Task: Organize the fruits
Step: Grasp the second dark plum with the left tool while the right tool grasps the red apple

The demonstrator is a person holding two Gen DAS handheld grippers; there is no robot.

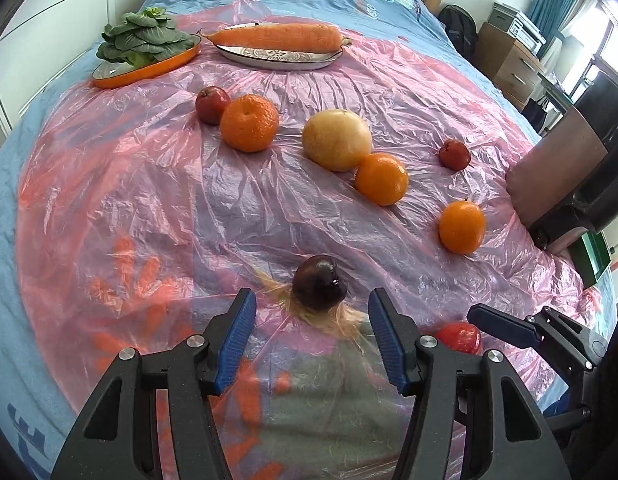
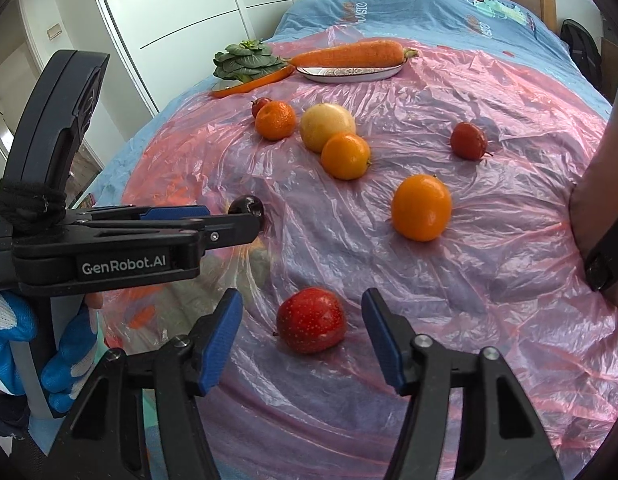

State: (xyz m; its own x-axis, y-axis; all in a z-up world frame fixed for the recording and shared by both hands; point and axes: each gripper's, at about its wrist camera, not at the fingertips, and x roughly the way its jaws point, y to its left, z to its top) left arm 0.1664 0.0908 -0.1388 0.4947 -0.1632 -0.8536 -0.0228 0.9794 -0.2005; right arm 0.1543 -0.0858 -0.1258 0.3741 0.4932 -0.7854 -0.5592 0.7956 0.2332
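Fruits lie on a pink plastic sheet (image 1: 149, 200) over a bed. My left gripper (image 1: 312, 304) is open, its jaws either side of a dark plum (image 1: 318, 288), which also shows in the right wrist view (image 2: 247, 205). My right gripper (image 2: 302, 312) is open around a red apple (image 2: 311, 320), which also shows in the left wrist view (image 1: 459, 338). Farther off lie a rough orange (image 1: 249, 122), a yellow grapefruit (image 1: 336, 139), two smooth oranges (image 1: 382, 178) (image 1: 462, 226), a red apple (image 1: 211, 104) and a small red fruit (image 1: 454, 155).
At the far end, an orange dish (image 1: 121, 76) holds leafy greens (image 1: 143, 38) and a white oval plate (image 1: 277, 58) holds a big carrot (image 1: 277, 36). A chair (image 1: 569, 168) stands at the bed's right edge. A wardrobe (image 2: 189, 8) is at the left.
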